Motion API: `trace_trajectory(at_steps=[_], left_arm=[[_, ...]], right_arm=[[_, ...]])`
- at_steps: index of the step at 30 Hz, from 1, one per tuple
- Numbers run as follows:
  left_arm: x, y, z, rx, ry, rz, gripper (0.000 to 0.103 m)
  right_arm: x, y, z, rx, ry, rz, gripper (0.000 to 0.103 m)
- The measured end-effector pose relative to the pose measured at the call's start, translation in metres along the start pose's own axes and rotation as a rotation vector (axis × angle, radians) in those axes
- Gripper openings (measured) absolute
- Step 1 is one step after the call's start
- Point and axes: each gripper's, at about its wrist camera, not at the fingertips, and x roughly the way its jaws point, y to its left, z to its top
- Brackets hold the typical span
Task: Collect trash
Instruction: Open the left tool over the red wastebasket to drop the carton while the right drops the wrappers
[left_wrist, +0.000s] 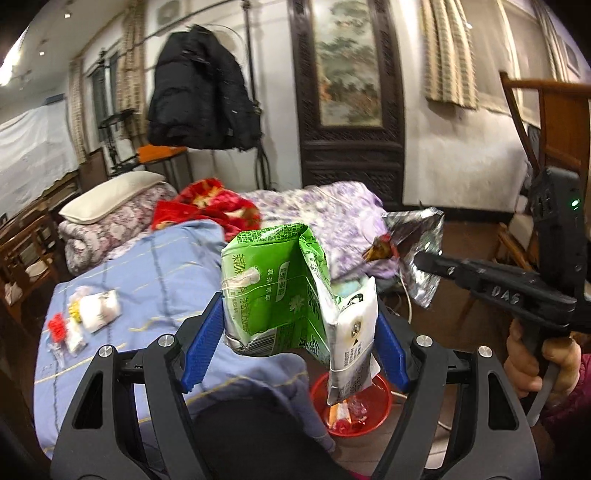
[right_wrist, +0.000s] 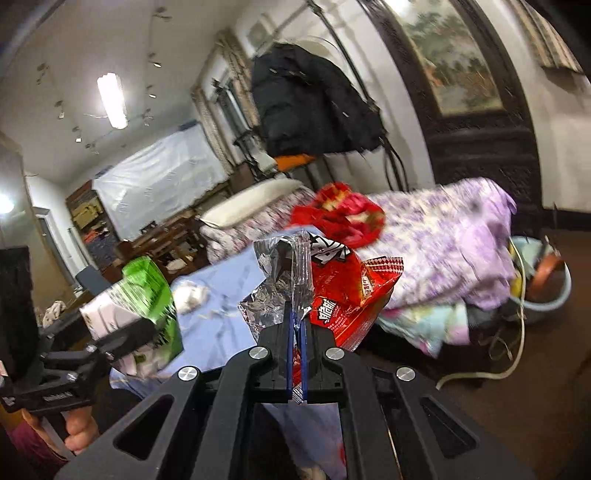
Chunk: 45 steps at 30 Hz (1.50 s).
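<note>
Our left gripper jaws clamp the green carton, right gripper jaws the red wrapper; next, release both over the red basin.

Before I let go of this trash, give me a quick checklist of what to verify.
1. Left tool grips the green carton: ok, pinched between the blue pads.
2. Right tool grips the red snack wrapper: ok, fingers shut on it.
3. Red basin lies under the carton: ok, visible directly below, with trash already in it.
4. Wrapper over the basin: cannot tell; it is off to the right.
5. Bed cleared: not ok, small wrappers remain on the blue blanket.
</note>
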Motion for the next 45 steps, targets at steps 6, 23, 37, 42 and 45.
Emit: trace_trajectory(at_steps=[6,23,37,42,45], left_arm=[[0.042,-0.023,-0.009,0.026,0.078,-0.052,0.073],[0.140,-0.043,-0.053,0.033,0.304,-0.120,0.073],[0.181,-0.074,-0.066,0.087,0.402,-0.147,0.080],[0.172,-0.060,-0.056,0.060,0.359,-0.096,0.091],[0.166,-0.052,-0.051,0.039,0.346,-0.084,0.091]], right_arm=[[0.030,-0.054,-0.035,0.098,0.105,-0.061,0.003],[0.115,-0.129,-0.157,0.343,0.435,-0.100,0.027],[0.070,-0.165,-0.123,0.406,0.246,-0.143,0.034],[0.068,-0.160,-0.119,0.384,0.237,-0.135,0.034],[0.065,-0.153,-0.114,0.372,0.225,-0.122,0.034]])
